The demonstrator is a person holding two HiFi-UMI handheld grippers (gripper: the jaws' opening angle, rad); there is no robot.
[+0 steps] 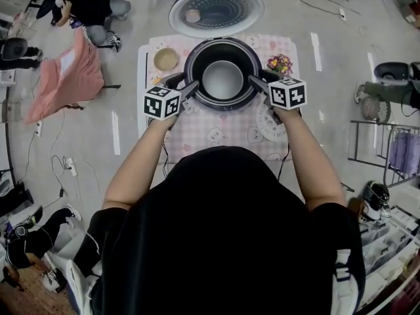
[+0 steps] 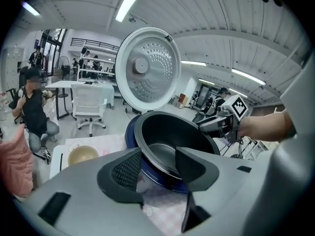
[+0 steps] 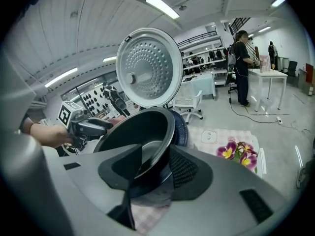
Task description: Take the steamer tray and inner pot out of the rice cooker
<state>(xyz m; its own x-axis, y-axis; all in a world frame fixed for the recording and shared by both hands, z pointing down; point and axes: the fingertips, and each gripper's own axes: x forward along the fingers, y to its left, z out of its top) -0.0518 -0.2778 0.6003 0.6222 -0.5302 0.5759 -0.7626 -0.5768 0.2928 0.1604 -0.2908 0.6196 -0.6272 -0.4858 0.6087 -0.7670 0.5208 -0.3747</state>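
The rice cooker (image 1: 194, 94) stands on the table with its lid (image 1: 216, 8) swung up and back. The dark inner pot (image 1: 223, 79) sits in it, its bottom bare. My left gripper (image 1: 190, 86) straddles the pot's left rim; in the left gripper view the rim (image 2: 147, 149) runs between the jaws of that gripper (image 2: 160, 163) with a gap to each pad. My right gripper (image 1: 256, 82) straddles the right rim; one finger is inside the pot (image 3: 133, 132), the ribbed pad (image 3: 183, 168) is just outside the wall. A white perforated disc (image 1: 268, 125), perhaps the steamer tray, lies under my right forearm.
A pink checked cloth (image 1: 216, 133) covers the small table. A tan bowl (image 1: 166, 59) sits left of the cooker, a bunch of flowers (image 1: 280, 63) right of it. People, chairs and racks stand around on the floor.
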